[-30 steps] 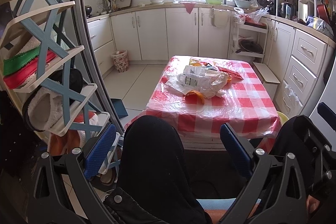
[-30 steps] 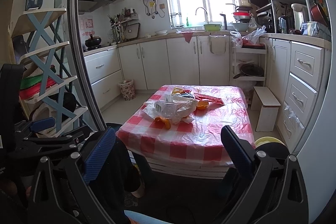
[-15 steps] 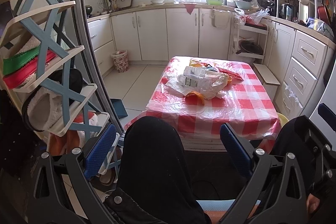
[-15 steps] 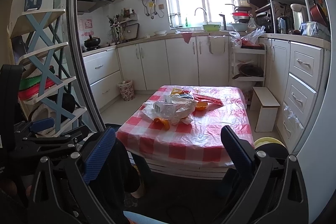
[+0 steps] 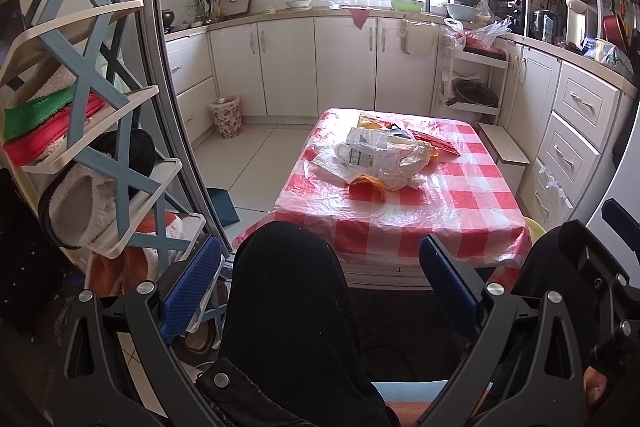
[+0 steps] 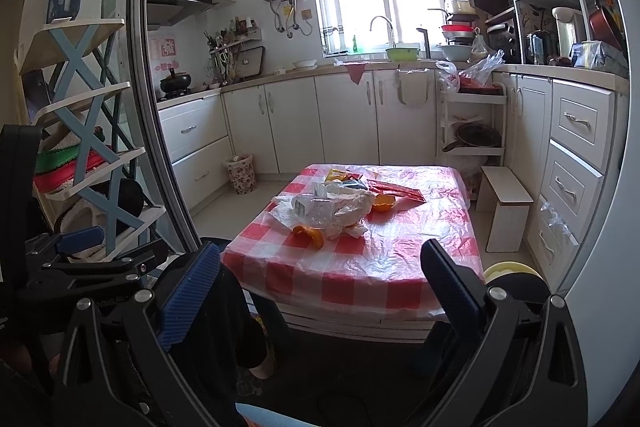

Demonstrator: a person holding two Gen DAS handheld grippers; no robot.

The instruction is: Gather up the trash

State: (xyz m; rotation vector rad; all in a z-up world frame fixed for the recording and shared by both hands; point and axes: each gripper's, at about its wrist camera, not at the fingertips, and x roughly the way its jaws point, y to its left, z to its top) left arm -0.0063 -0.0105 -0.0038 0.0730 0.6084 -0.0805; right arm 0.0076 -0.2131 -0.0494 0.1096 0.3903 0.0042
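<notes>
Kitchen, white cabinets, window at 12 o'clock. Low tabletop (image 5: 460,223) under a red-checked plastic cover is sitting at centre, well apart from both tools.

Trash, all lying on the tabletop's far half:
- crumpled plastic bag with labelled packaging (image 5: 380,157), (image 6: 332,207);
- orange peel (image 5: 368,185), (image 6: 308,233) at 6 o'clock of the bag, touching it;
- red wrapper (image 5: 434,143) at 2 o'clock of the bag.

Floral waste bin (image 5: 226,115) is standing on the floor by the cabinets, at 10 o'clock of the tabletop.

Left tool (image 5: 320,287): jaws standing wide apart, gripping nothing; the person's dark-clothed knee is showing between them.
Right tool (image 6: 320,291): likewise spread wide and empty.

Step, as judged: the approach; nothing is being collected yet. The next move is calling for a reach forward over the near edge to the pile.

Against the earlier frames: views nearly unchanged, the right one drifting very slightly; the trash is lying where it was.
</notes>
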